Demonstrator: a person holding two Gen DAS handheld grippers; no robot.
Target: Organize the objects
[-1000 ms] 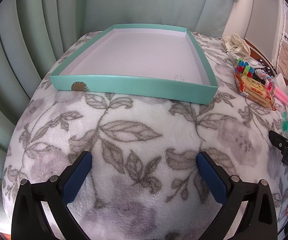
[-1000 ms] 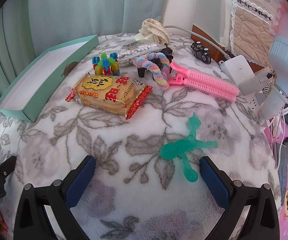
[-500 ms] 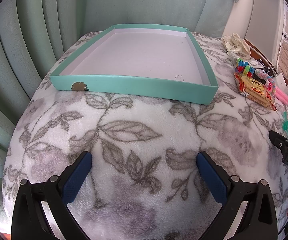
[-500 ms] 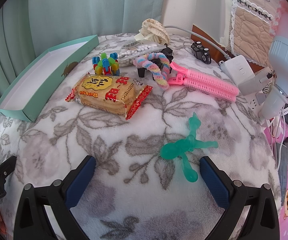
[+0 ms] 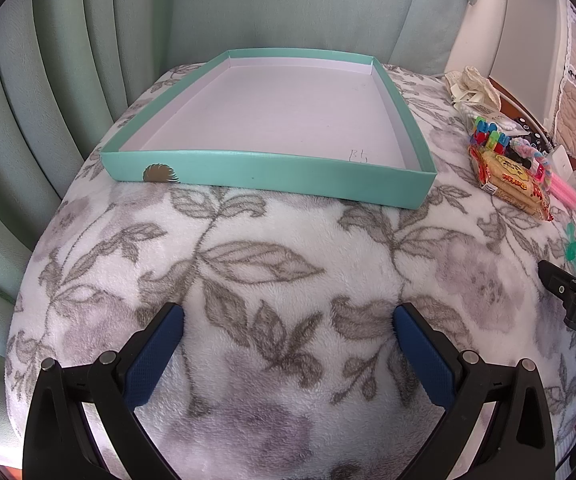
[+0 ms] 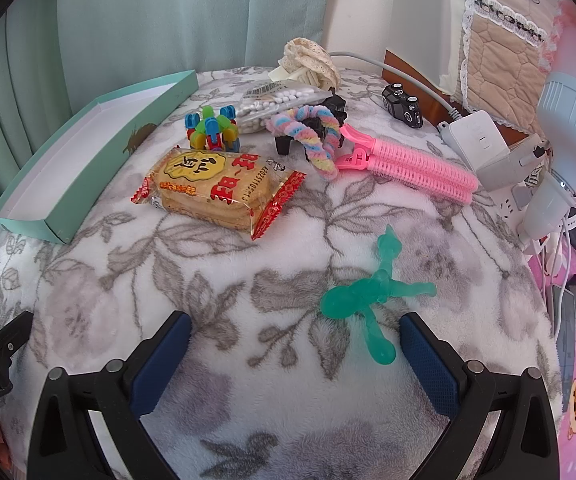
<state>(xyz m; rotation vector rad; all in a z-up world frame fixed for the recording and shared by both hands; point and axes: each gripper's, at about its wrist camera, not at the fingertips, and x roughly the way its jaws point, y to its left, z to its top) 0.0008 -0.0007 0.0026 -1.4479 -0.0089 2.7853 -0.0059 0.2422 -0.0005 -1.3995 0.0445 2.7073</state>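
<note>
A shallow teal box [image 5: 276, 170] with a white floor sits at the far left of a leaf-patterned fleece blanket [image 5: 248, 264], and nothing lies inside it. In the right wrist view the same box runs along the far left edge, and the loose things are spread to its right.

Nearest the box is a packet of rice crackers [image 6: 216, 190] with red crimped ends, lying flat. Just beyond it stands a small toy of coloured plastic blocks [image 6: 212, 128]. Behind that lies a clear bag of white pellets [image 6: 280, 104], though what the pellets are is hard to make out. A twisted pastel chenille band [image 6: 312, 136] drapes over a small black object, touching the clip end of a pink hair roller clip [image 6: 412, 162] that points to the right. Near the right gripper lies a translucent green figure [image 6: 372, 292] with spread limbs, well apart from the cracker packet.

The left gripper [image 5: 288, 340] hovers over bare blanket on the near side of the box, its blue-padded fingers spread wide with nothing between them. The right gripper [image 6: 294, 346] is likewise wide apart and empty; the lower limb of the green figure reaches just inside its right finger [image 6: 428, 364].

Farther right are a small black toy car [image 6: 402, 106], a white power adapter [image 6: 478, 140] and a pale hair dryer [image 6: 568, 128] at the blanket's edge.
</note>
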